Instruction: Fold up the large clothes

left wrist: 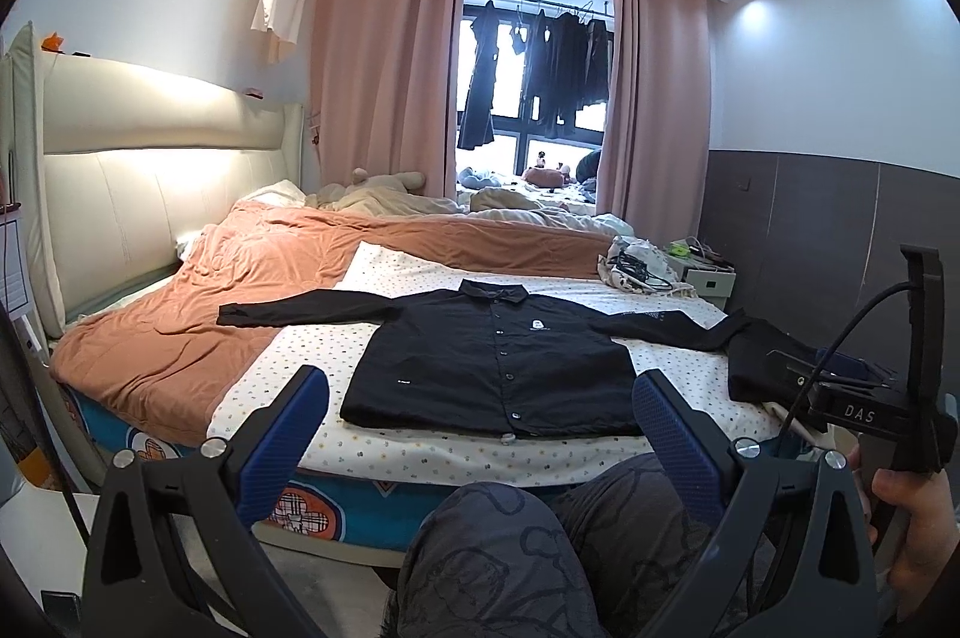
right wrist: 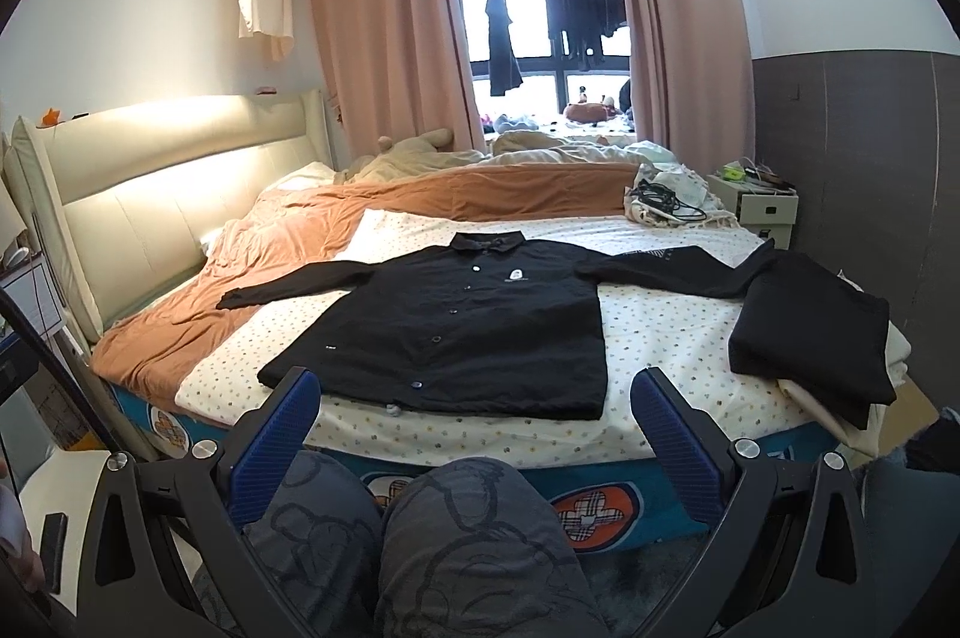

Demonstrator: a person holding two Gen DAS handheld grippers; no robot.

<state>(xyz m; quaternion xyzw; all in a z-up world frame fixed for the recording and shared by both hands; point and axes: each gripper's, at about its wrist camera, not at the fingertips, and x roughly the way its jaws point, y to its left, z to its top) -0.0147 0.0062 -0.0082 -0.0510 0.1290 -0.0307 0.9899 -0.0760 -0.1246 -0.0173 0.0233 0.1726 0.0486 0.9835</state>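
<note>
Both grippers, left gripper (left wrist: 480, 401) and right gripper (right wrist: 474, 398), hover agape before the flat black shirt (right wrist: 456, 320).

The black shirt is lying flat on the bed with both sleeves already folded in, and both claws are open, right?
Not quite. The black shirt does lie flat on the bed, and the left claw and right claw are open, but both sleeves are spread straight out to the sides, not folded in. The right wrist view shows it.

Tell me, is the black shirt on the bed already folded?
No. The black shirt lies spread flat on the dotted sheet, front up, with both long sleeves stretched out to the sides.
</note>
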